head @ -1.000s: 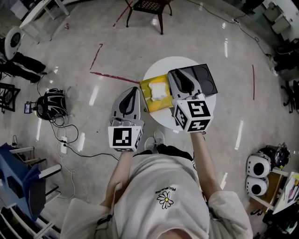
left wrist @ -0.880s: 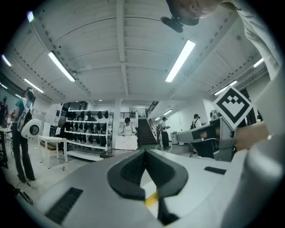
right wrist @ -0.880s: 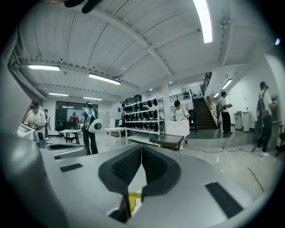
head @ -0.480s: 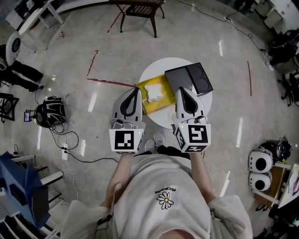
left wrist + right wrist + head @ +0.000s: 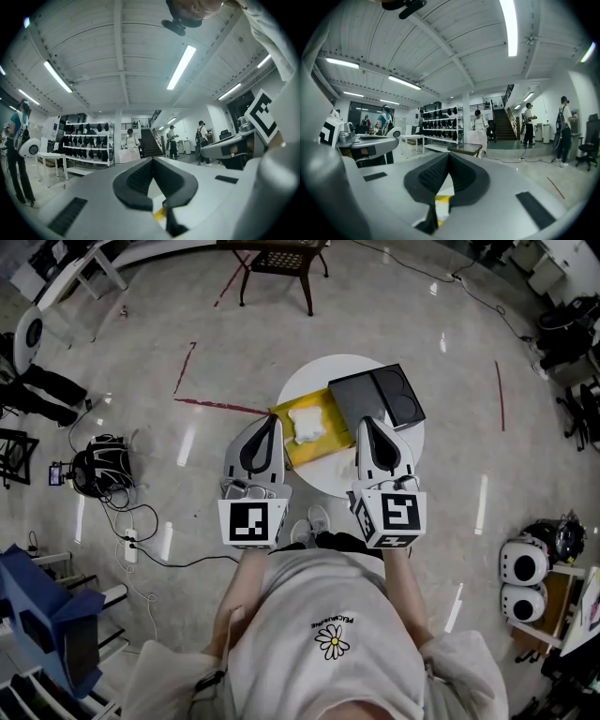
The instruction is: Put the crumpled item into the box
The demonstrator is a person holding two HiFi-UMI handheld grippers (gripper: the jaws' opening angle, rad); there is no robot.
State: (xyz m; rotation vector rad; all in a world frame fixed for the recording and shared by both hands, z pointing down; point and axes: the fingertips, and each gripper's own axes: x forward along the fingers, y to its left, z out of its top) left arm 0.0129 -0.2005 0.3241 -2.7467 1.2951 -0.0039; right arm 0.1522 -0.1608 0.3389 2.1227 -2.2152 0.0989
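sitting inside the yellow box (image 5: pixel 319 450) on the round white table (image 5: pixel 323 482) is the white crumpled item (image 5: pixel 308 422), with a black tray (image 5: pixel 380 396) just to its right. the left gripper (image 5: pixel 273 419) and the right gripper (image 5: pixel 367 422) hang at the near side of the table, both pinched tight with nothing in them.

Table (image 5: pixel 317 374) bearing a box (image 5: pixel 322 452), item (image 5: pixel 307 420) lying in it, tray (image 5: pixel 377 399) just right of the box.
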